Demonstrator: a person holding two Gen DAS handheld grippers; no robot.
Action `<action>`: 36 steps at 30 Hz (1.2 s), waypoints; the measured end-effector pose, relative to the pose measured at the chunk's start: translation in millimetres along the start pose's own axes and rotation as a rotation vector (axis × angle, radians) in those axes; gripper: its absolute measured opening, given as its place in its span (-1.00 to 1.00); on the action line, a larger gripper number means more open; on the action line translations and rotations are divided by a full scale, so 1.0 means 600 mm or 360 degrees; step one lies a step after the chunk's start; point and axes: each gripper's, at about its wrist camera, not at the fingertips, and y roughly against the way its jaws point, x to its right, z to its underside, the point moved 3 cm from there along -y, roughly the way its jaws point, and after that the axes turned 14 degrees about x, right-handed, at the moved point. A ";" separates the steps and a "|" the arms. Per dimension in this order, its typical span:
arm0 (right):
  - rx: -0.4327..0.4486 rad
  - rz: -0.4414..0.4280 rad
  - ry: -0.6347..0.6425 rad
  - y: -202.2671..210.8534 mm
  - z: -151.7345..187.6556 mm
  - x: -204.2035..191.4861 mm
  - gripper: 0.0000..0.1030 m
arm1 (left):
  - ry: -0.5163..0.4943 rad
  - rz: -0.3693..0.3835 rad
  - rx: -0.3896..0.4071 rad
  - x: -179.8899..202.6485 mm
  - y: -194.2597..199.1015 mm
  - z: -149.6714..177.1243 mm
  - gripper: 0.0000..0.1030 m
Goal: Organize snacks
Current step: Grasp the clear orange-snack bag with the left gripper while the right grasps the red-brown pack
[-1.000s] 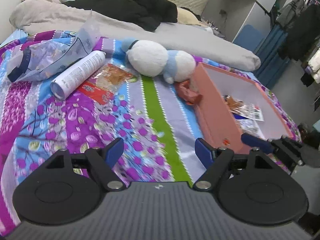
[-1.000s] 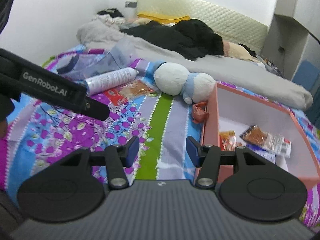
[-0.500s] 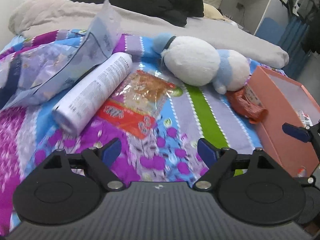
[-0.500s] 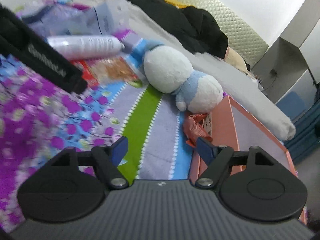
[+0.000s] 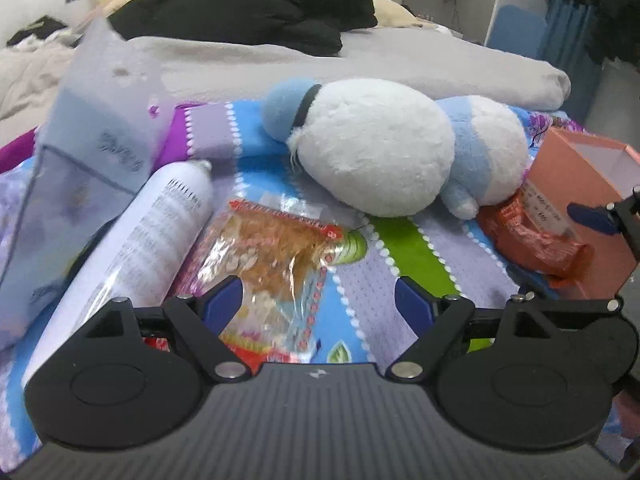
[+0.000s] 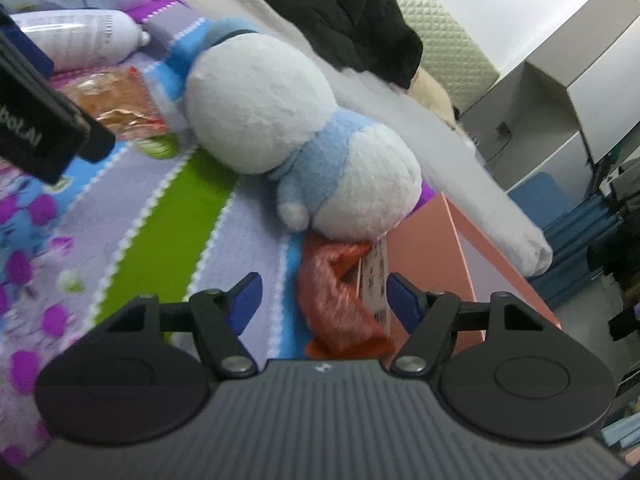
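We hold the left gripper (image 5: 318, 300) low over the patterned bedspread (image 5: 404, 248), its blue fingers (image 5: 222, 303) spread wide apart with nothing between them. The clear snack packet (image 5: 276, 248) of orange-brown pieces lies flat just ahead of the left finger, touching the white spray can (image 5: 136, 248) that lies on its side beside it. Our right gripper (image 6: 322, 300) tilts so the room leans in its view; its jaws also stand apart and empty, and the crumpled orange snack wrapper (image 6: 336, 304) lies between the fingertips' lines, pressed against the outer wall of the pink box (image 6: 432, 264).

A white-and-blue plush toy (image 5: 380, 148) lies on its side between the two snacks, its lower end resting over the top of the orange wrapper. The box is cut off at the frame edge, so we cannot see its contents. A translucent bag (image 5: 88, 136) covers the can's far end.

The can's print is too blurred to read, as is the white label on the wrapper. On the left gripper's black body, seen from the right wrist, we read only "bot.AI".
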 end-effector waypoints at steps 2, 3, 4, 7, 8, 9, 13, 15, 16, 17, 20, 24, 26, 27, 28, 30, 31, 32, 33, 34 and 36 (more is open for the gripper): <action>-0.0018 0.0015 0.0019 -0.017 0.004 -0.005 0.27 | -0.0060 -0.0030 -0.0024 0.002 -0.018 0.003 0.68; -0.0033 0.0015 0.0019 -0.024 0.009 -0.007 0.25 | -0.0101 -0.0024 -0.0016 0.006 -0.027 0.004 0.68; -0.0044 0.0013 0.0021 -0.030 0.011 -0.009 0.22 | -0.0138 -0.0025 -0.0016 0.008 -0.034 0.005 0.68; -0.0041 0.0039 0.0097 -0.043 0.019 -0.020 0.16 | -0.0248 -0.0046 -0.0038 0.013 -0.056 0.010 0.68; -0.0043 0.0038 0.0115 -0.047 0.021 -0.024 0.15 | -0.0277 -0.0058 -0.0050 0.013 -0.062 0.011 0.67; -0.0039 0.0046 0.0140 -0.050 0.023 -0.029 0.12 | -0.0301 -0.0079 -0.0065 0.013 -0.070 0.013 0.67; -0.0013 0.0098 0.0249 -0.060 0.026 -0.041 -0.05 | -0.0302 -0.0088 -0.0071 0.005 -0.091 0.018 0.67; -0.0005 0.0133 0.0248 -0.069 0.028 -0.042 -0.10 | -0.0286 -0.0087 -0.0073 0.001 -0.094 0.018 0.66; -0.0004 0.0148 0.0261 -0.072 0.030 -0.045 -0.15 | -0.0279 -0.0087 -0.0076 -0.001 -0.095 0.018 0.64; 0.0003 0.0148 0.0276 -0.074 0.030 -0.049 -0.15 | -0.0279 -0.0085 -0.0077 -0.002 -0.096 0.019 0.58; 0.0004 0.0162 0.0278 -0.074 0.028 -0.054 -0.19 | -0.0283 -0.0093 -0.0065 -0.005 -0.096 0.016 0.29; -0.0006 0.0125 0.0252 -0.067 0.024 -0.048 -0.21 | -0.0292 -0.0094 -0.0070 -0.005 -0.086 0.008 -0.06; -0.0006 0.0098 0.0220 -0.062 0.022 -0.040 -0.21 | -0.0278 -0.0099 -0.0079 -0.003 -0.078 0.003 -0.29; -0.0006 0.0086 0.0203 -0.055 0.021 -0.037 -0.21 | -0.0255 -0.0101 -0.0079 -0.004 -0.070 0.000 -0.33; -0.0003 0.0075 0.0189 -0.052 0.021 -0.035 -0.21 | -0.0233 -0.0100 -0.0080 -0.004 -0.060 -0.002 -0.37; 0.0008 0.0055 0.0160 -0.042 0.017 -0.025 -0.22 | -0.0195 -0.0102 -0.0090 -0.002 -0.042 -0.005 -0.41; 0.0016 0.0044 0.0142 -0.030 0.014 -0.023 -0.22 | -0.0177 -0.0106 -0.0091 -0.001 -0.029 -0.006 -0.45; 0.0021 0.0029 0.0123 -0.020 0.013 -0.022 -0.22 | -0.0163 -0.0110 -0.0093 0.002 -0.017 -0.007 -0.46; 0.0024 0.0009 0.0098 -0.011 0.012 -0.020 -0.22 | -0.0141 -0.0115 -0.0095 0.006 -0.001 -0.008 -0.46; 0.0029 -0.0007 0.0069 0.003 0.009 -0.018 -0.22 | -0.0116 -0.0118 -0.0096 0.009 0.013 -0.008 -0.47; 0.0047 -0.0032 0.0019 0.031 0.006 -0.015 -0.22 | -0.0071 -0.0112 -0.0099 0.018 0.045 -0.007 -0.48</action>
